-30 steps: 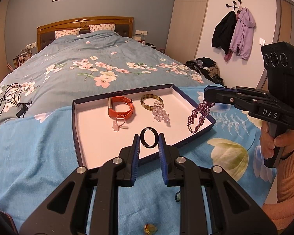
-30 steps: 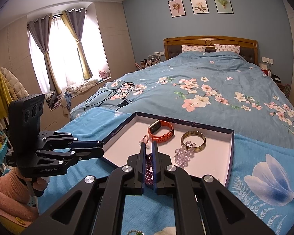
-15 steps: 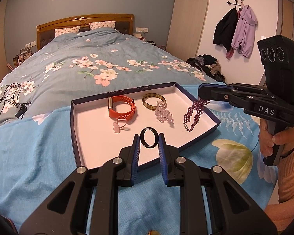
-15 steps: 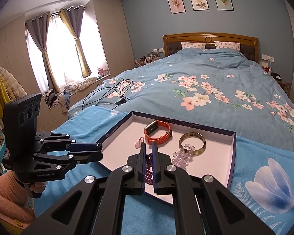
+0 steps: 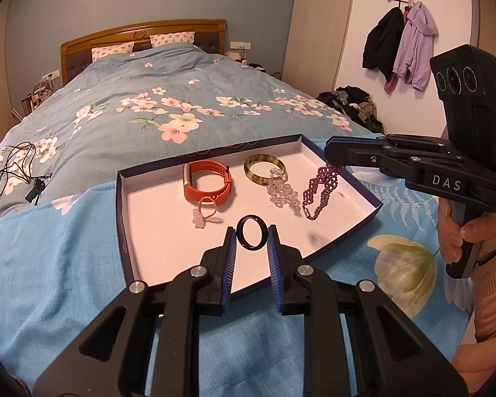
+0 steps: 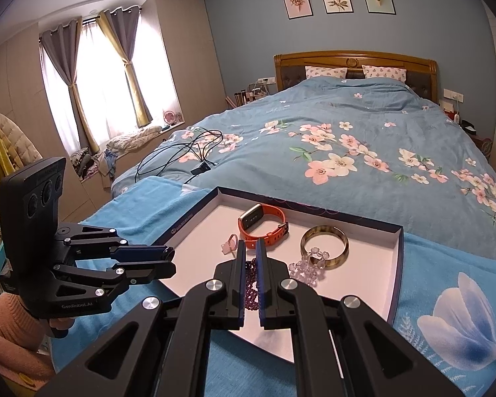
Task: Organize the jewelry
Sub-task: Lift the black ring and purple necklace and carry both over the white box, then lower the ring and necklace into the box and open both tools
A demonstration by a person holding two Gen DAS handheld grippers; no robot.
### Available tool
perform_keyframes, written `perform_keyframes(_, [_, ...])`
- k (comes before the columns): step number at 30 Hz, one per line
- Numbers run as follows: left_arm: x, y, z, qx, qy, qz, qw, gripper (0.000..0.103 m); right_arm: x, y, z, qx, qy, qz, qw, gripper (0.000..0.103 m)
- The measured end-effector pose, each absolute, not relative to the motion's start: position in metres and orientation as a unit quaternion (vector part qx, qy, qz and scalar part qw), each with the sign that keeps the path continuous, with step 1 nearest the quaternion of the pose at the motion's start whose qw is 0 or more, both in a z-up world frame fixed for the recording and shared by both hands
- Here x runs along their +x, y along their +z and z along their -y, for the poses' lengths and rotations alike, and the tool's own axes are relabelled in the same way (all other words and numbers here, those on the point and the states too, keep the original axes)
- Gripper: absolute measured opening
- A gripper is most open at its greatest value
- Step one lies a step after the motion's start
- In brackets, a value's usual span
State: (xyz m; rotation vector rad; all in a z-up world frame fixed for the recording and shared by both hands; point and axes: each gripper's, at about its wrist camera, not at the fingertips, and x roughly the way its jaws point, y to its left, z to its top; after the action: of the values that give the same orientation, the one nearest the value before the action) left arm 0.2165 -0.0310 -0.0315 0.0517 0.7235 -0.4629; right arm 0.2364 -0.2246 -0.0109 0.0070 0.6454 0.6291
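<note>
My left gripper [image 5: 252, 231] is shut on a black ring [image 5: 251, 249], held upright over the near part of a white tray with a dark blue rim [image 5: 121, 218]. Coming in from the right, my right gripper [image 5: 329, 152] is shut on a purple bead bracelet [image 5: 314, 195] that dangles into the tray's right side. In the right wrist view that bracelet [image 6: 250, 278] shows between the closed fingers of the right gripper [image 6: 250, 248]. In the tray lie an orange watch band [image 5: 208, 182], an amber bangle [image 5: 264, 169], a clear bead bracelet [image 5: 282, 193] and a pink charm ring [image 5: 203, 213].
The tray [image 6: 398, 264] sits on a light blue blanket [image 5: 49, 264] at the foot of a bed with a floral duvet [image 5: 168, 106]. Black cables [image 6: 182, 155] lie on the bed to the left. A person's hand [image 5: 463, 238] grips the right handle.
The right gripper has carried the purple bracelet leftward from the tray's right edge to inside the tray, beside the clear beads. The left gripper has edged forward with the ring.
</note>
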Motion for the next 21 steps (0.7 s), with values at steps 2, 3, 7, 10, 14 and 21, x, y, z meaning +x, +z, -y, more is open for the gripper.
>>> perform_keyframes(2, [0.22,-0.033,0.031,0.026,-0.224,-0.353,0.908,0.019,0.24,-0.013,0.224,0.003,0.303,-0.314,0.9,0.004])
perform_keyframes(3, [0.223,-0.035,0.032,0.027,-0.223,-0.354,0.908,0.019,0.241,-0.014,0.224,0.003,0.302,-0.315,0.9,0.004])
perform_keyframes(7, [0.228,-0.039,0.033,0.028,-0.221,-0.36,0.906,0.019,0.246,-0.017,0.222,0.001,0.302,-0.319,0.898,0.004])
perform_keyframes(10, [0.233,-0.043,0.034,0.027,-0.219,-0.365,0.905,0.019,0.25,-0.019,0.22,0.001,0.303,-0.322,0.897,0.004])
perform_keyframes(14, [0.239,-0.047,0.036,0.026,-0.216,-0.371,0.903,0.019,0.255,-0.024,0.219,0.003,0.303,-0.325,0.896,0.004])
perform_keyframes(21, [0.251,-0.055,0.038,0.029,-0.206,-0.381,0.901,0.019,0.263,-0.031,0.218,0.01,0.303,-0.335,0.892,0.004])
